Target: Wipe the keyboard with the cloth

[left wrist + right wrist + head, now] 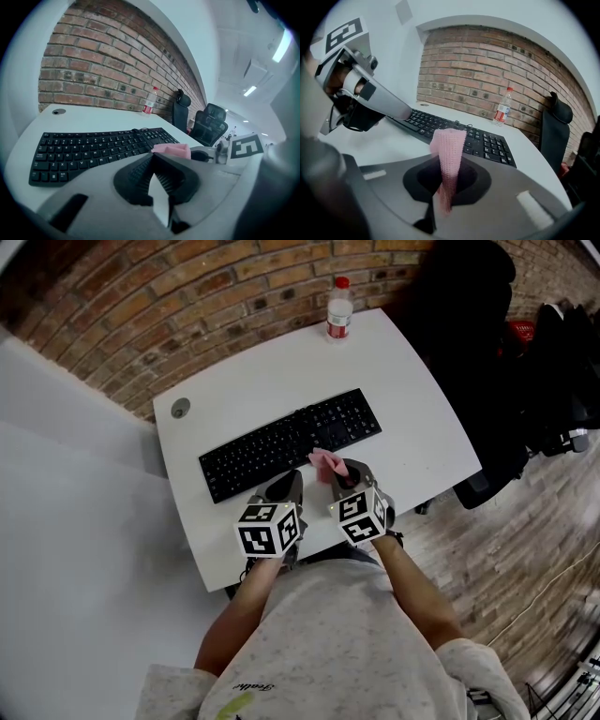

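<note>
At the front edge of the worktop (403,399), the right claw (345,472) pinches the pink cloth (326,461) upright, its free end poised beside the keyboard (291,442), apparently ready for wiping; the left claw (284,488) hangs alongside, closed and empty.

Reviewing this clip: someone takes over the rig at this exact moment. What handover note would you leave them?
Left gripper: fingers together, empty, held low at the near edge of the keyboard.
Right gripper: shut on the pink cloth, which sticks up out of the fingers just short of the keys.
Keyboard lies flat mid-table; a bottle stands at the far edge.
Done: cloth is in the gripper.
Left: lower the cloth onto the keys and wipe across them. Nothing shows that wiping has begun.
</note>
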`<action>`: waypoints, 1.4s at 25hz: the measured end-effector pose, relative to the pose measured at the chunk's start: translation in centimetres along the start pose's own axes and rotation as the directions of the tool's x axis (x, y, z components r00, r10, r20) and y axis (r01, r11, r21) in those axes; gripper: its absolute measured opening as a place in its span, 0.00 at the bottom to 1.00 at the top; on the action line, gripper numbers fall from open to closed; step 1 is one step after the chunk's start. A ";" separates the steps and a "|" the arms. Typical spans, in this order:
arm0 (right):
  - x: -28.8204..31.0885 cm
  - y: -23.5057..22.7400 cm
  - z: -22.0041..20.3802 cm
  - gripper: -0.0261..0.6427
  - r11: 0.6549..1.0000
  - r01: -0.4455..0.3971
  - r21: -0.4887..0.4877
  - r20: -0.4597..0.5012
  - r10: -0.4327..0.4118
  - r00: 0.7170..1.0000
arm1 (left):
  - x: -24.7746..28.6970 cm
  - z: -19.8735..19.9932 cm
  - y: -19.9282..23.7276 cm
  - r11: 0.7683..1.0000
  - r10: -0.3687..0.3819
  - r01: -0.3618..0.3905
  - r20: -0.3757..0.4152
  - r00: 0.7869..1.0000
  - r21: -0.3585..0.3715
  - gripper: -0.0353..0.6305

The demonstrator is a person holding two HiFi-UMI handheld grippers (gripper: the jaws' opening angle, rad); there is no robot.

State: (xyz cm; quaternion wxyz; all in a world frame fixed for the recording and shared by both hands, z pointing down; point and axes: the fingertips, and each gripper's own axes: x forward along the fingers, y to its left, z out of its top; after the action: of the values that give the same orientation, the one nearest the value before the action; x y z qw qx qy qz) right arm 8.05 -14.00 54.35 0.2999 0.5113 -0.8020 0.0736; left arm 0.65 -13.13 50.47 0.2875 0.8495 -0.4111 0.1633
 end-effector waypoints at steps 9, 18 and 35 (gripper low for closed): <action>-0.1 -3.1 -1.0 0.08 0.999 0.029 0.024 -0.011 -0.029 1.000 | 1.9 0.4 -1.5 1.000 -0.012 0.012 -0.011 1.000 0.010 0.04; -0.4 -6.7 -2.4 0.08 0.995 0.072 0.064 -0.034 -0.070 0.997 | 4.1 1.2 -3.1 0.999 -0.034 0.034 -0.023 0.999 0.028 0.04; -1.3 -12.9 -4.6 0.08 0.978 0.160 0.133 -0.058 -0.153 0.986 | 7.5 2.7 -6.0 0.994 -0.071 0.074 -0.047 0.996 0.082 0.04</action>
State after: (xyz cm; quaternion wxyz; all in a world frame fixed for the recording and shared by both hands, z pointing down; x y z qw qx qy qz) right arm 21.40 -17.09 54.91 0.2879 0.5903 -0.7450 0.1167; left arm 10.06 -16.37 50.13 0.2666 0.8713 -0.3664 0.1884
